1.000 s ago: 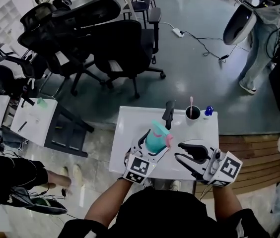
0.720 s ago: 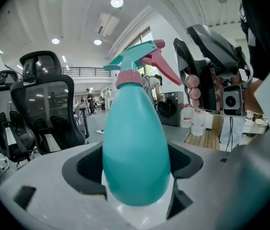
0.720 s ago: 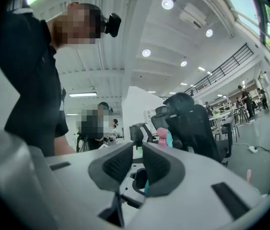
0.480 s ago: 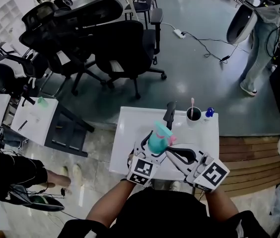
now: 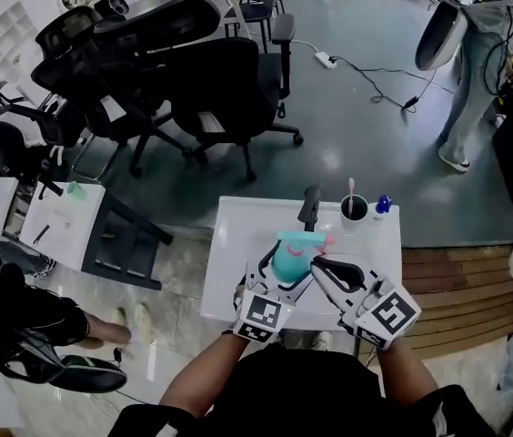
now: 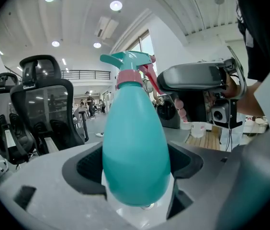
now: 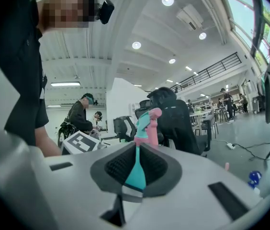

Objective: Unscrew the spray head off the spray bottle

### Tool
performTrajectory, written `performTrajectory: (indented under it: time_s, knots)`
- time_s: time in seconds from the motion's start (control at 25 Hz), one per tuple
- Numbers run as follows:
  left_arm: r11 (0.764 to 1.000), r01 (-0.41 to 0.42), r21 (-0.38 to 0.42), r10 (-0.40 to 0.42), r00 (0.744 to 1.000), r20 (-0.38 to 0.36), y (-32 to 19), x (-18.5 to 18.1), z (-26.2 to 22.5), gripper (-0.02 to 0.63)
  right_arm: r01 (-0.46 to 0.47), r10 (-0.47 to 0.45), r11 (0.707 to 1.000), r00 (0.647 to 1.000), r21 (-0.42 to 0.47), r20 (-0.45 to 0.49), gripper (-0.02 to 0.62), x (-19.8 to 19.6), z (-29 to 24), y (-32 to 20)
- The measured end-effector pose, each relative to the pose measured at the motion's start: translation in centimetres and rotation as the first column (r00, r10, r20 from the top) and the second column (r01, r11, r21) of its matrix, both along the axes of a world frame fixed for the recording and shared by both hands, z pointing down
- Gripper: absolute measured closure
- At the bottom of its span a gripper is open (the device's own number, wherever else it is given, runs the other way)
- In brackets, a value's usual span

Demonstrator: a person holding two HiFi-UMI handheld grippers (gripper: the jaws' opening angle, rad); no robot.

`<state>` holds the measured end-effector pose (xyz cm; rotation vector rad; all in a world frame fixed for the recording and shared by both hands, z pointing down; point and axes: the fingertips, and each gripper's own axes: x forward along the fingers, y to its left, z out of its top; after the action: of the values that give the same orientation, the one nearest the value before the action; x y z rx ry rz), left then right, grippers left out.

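Observation:
A teal spray bottle (image 5: 288,262) with a teal spray head (image 5: 300,240) and pink collar stands upright over the white table (image 5: 238,244). My left gripper (image 5: 279,279) is shut on the bottle's body (image 6: 135,152), which fills the space between its pads. My right gripper (image 5: 322,264) reaches in from the right at head height. A thin teal part of the spray head (image 7: 136,169) is pinched between its pads, with the pink trigger (image 7: 154,114) beyond. Its jaws closed in and have just eased slightly wider, with the head still between them.
At the table's far edge stand a black cup (image 5: 353,208) holding a pink toothbrush, a small blue thing (image 5: 383,204) and a black object (image 5: 308,209). Black office chairs (image 5: 211,89) crowd the floor beyond. A person (image 5: 484,80) stands at the far right. Wooden decking (image 5: 447,280) lies to the right.
My right gripper has swung left from the table's right side to the spray head and closed on it. The left gripper and bottle have stayed nearly still.

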<state>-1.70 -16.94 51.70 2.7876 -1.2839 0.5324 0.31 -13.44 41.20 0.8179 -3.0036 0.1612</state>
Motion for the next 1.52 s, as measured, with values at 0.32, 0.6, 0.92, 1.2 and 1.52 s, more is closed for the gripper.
performTrajectory:
  time_s: [0.32, 0.6, 0.92, 1.2, 1.52]
  knots:
    - [1.000, -0.005, -0.002, 0.005, 1.000, 0.020, 0.5, 0.4, 0.7, 0.206, -0.028, 0.029, 0.999, 0.999, -0.034, 0.033, 0.451, -0.8, -0.3, -0.6]
    - [1.000, -0.010, 0.008, 0.010, 0.999, 0.049, 0.8, 0.7, 1.0, 0.206, -0.029, 0.031, 0.998, 0.999, -0.059, 0.036, 0.433, -1.4, -0.1, -0.9]
    - [0.999, -0.027, 0.017, 0.026, 0.998, 0.064, 1.3, 1.2, 1.3, 0.206, -0.047, 0.049, 0.996, 0.999, -0.074, 0.025, 0.430, -1.8, 0.2, -1.2]
    - [0.999, -0.035, 0.014, 0.034, 0.997, 0.064, 1.6, 1.4, 1.4, 0.206, -0.063, 0.064, 0.996, 0.998, -0.067, 0.019, 0.459, -1.7, 0.3, -1.2]
    - [0.999, -0.052, 0.016, 0.051, 0.998, 0.043, 2.1, 1.6, 0.7, 0.206, -0.068, 0.071, 0.997, 0.995, -0.044, 0.067, 0.460, -1.6, -0.5, -0.8]
